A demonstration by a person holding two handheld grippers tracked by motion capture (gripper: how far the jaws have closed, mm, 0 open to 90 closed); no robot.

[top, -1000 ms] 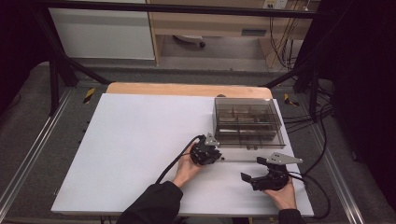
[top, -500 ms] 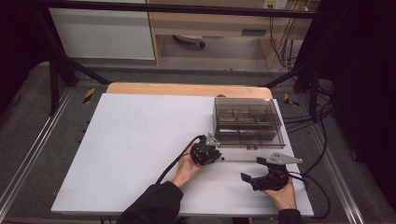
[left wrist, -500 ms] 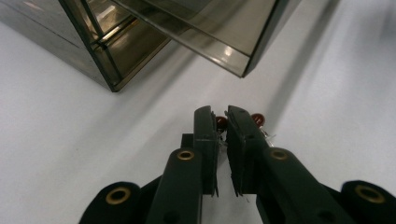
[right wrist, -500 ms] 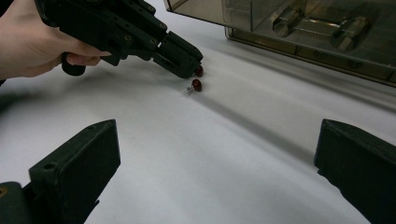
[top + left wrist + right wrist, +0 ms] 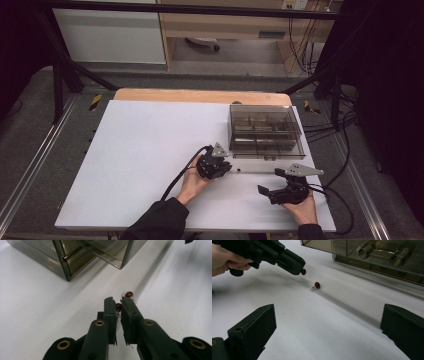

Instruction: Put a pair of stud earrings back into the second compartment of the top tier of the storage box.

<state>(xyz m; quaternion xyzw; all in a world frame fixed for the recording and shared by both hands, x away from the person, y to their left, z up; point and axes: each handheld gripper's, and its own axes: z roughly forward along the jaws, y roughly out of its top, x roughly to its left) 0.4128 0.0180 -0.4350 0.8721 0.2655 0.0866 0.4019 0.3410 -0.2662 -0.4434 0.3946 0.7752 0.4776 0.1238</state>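
Red bead (image 5: pixel 118 306) pinched in left gripper (image 5: pixel 118 305); another (image 5: pixel 317 285) apparently beside smoky organizer (image 5: pixel 265 131); right gripper (image 5: pixel 328 332) spread.

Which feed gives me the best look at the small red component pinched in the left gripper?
The left gripper view: the held red component sits close up between the left gripper fingers, with a second red component lying just beyond. The right gripper view shows it small at the fingertips, clear of the table. In the high view it's too small to tell.

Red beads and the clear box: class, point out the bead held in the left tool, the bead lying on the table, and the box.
Held bead (image 5: pixel 118 306), left gripper view, its red top between the jaws.
Loose bead (image 5: pixel 317 285), right gripper view, its round body.
Clear box (image 5: pixel 265 131), high view, its divided inside.
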